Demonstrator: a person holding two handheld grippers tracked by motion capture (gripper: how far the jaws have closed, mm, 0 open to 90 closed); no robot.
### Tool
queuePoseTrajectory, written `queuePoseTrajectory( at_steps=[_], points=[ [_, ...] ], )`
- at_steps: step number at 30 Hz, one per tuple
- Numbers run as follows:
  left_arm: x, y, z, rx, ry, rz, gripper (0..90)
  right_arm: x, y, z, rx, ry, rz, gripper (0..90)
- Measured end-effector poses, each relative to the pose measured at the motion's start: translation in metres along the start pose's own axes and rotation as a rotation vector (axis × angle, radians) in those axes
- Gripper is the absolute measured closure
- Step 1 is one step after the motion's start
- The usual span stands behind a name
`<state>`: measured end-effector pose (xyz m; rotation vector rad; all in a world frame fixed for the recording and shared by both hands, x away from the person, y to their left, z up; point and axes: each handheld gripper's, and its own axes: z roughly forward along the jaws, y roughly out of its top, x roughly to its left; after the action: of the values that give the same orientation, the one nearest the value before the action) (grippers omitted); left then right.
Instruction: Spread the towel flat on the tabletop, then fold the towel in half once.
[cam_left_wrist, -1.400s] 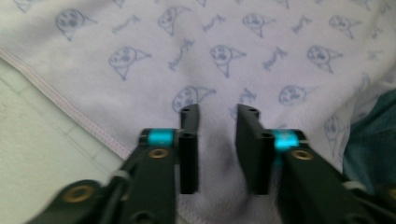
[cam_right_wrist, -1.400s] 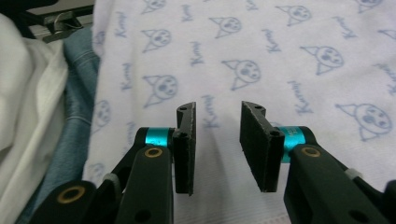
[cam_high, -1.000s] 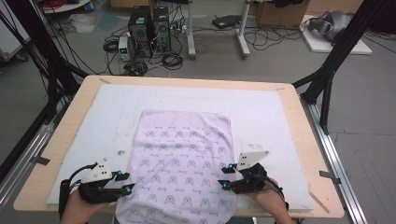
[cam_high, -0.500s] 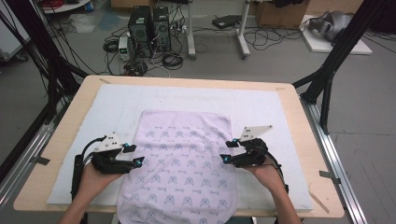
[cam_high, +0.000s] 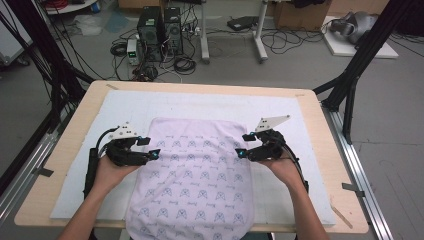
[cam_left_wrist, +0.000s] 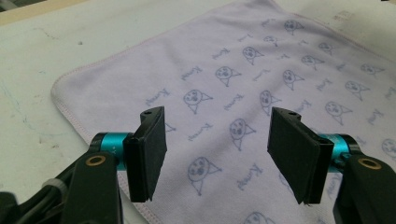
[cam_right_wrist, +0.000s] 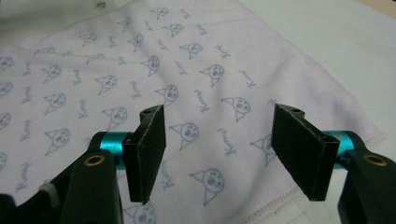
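A pale lilac towel (cam_high: 192, 175) with small blue cat prints lies flat on the white mat, its near end hanging over the table's front edge. My left gripper (cam_high: 150, 149) hovers at the towel's left edge, jaws open with nothing between them. Its own view shows the towel (cam_left_wrist: 261, 79) and its hemmed left edge below the open gripper (cam_left_wrist: 217, 154). My right gripper (cam_high: 244, 145) sits at the towel's right edge, also open. Seen along the open right gripper (cam_right_wrist: 217, 156), the towel (cam_right_wrist: 140, 79) spreads underneath, its right hem near the right-hand jaw.
A white mat (cam_high: 310, 165) covers most of the wooden table (cam_high: 75, 135). Black frame legs stand at both table sides. On the floor beyond the far edge are computer towers (cam_high: 160, 25) and cables.
Both grippers have moved from the table's front edge farther up along the towel's sides, toward its far half. The towel has not moved.
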<state>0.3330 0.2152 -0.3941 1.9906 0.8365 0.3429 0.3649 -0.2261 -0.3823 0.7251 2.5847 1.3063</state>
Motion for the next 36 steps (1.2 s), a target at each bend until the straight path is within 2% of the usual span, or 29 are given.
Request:
queuePoseTrajectory(
  at_steps=[8, 10, 14, 18, 22, 27, 29, 31, 33, 34, 36],
  points=[
    [0.006, 0.0, 0.001, -0.004, -0.002, -0.021, 38.1, -0.005, -0.001, 0.003, 0.013, -0.001, 0.007, 34.5],
    [0.006, 0.005, 0.0, 0.003, -0.01, -0.012, 38.1, -0.007, 0.0, 0.004, 0.021, -0.004, 0.0, 34.5],
    [0.009, 0.023, -0.004, 0.005, 0.004, 0.012, 38.1, -0.011, 0.009, 0.002, 0.035, -0.016, -0.011, 34.4],
    [0.024, 0.032, -0.002, -0.004, 0.031, -0.013, 38.4, -0.019, 0.021, 0.001, 0.031, -0.034, -0.018, 34.5],
    [0.039, 0.03, 0.009, 0.007, 0.054, -0.03, 41.0, -0.032, 0.023, 0.009, 0.048, -0.05, -0.009, 35.2],
    [0.056, 0.021, 0.029, 0.048, 0.098, -0.046, 44.5, -0.049, 0.015, 0.02, 0.055, -0.074, 0.04, 36.2],
    [0.06, 0.018, 0.037, 0.061, 0.116, -0.05, 46.4, -0.056, 0.011, 0.026, 0.067, -0.092, 0.042, 37.5],
    [0.066, 0.014, 0.046, 0.082, 0.126, -0.07, 48.3, -0.063, 0.007, 0.032, 0.076, -0.103, 0.061, 38.1],
    [0.071, 0.009, 0.055, 0.104, 0.146, -0.112, 49.0, -0.069, 0.003, 0.039, 0.081, -0.114, 0.099, 39.2],
    [0.074, 0.007, 0.059, 0.105, 0.15, -0.132, 50.0, -0.071, 0.001, 0.043, 0.094, -0.124, 0.106, 39.6],
    [0.076, 0.004, 0.065, 0.119, 0.175, -0.144, 51.3, -0.074, -0.002, 0.05, 0.119, -0.145, 0.106, 40.9]
  ],
)
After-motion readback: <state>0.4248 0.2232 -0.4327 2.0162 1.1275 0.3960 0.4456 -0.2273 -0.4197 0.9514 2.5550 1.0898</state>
